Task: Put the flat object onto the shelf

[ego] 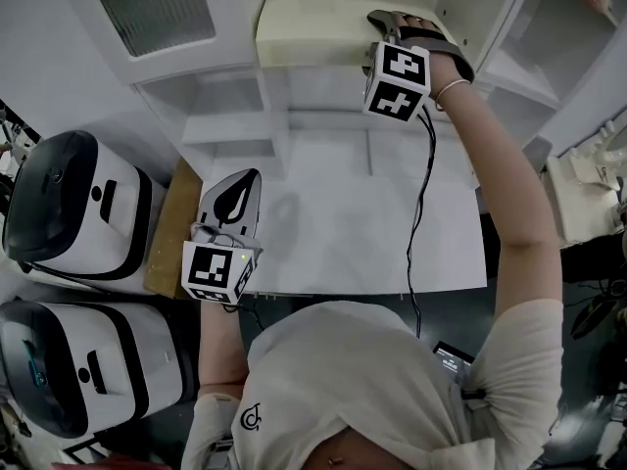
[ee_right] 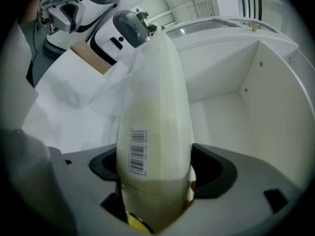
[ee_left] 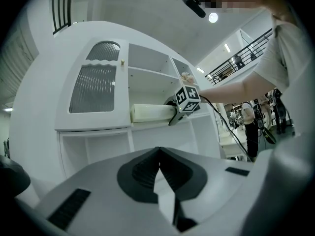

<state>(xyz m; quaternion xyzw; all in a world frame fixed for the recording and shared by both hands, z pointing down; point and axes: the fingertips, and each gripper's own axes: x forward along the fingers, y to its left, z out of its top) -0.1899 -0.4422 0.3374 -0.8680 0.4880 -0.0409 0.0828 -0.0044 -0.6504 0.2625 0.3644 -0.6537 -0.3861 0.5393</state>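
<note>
A long, flat cream object (ego: 309, 27) lies in an upper compartment of the white shelf unit (ego: 323, 116). My right gripper (ego: 378, 29) reaches in at its right end. In the right gripper view the object (ee_right: 157, 97), with a barcode label, runs out between the jaws over the shelf floor (ee_right: 221, 117). The right gripper (ee_right: 155, 173) stands open, its pads just off the object's sides. My left gripper (ego: 231, 202) hovers low over the table's left edge. It is shut and empty (ee_left: 160, 150). From there I see the object (ee_left: 150, 112) and the right gripper (ee_left: 183, 104) at the shelf.
Two white-and-black appliances (ego: 73, 204) (ego: 69, 370) stand at the left, beside a wooden board (ego: 167, 233). The white table (ego: 392, 233) lies below the shelves. A black cable (ego: 423, 194) hangs from the right gripper. A ribbed cabinet door (ee_left: 93, 87) is left of the compartment.
</note>
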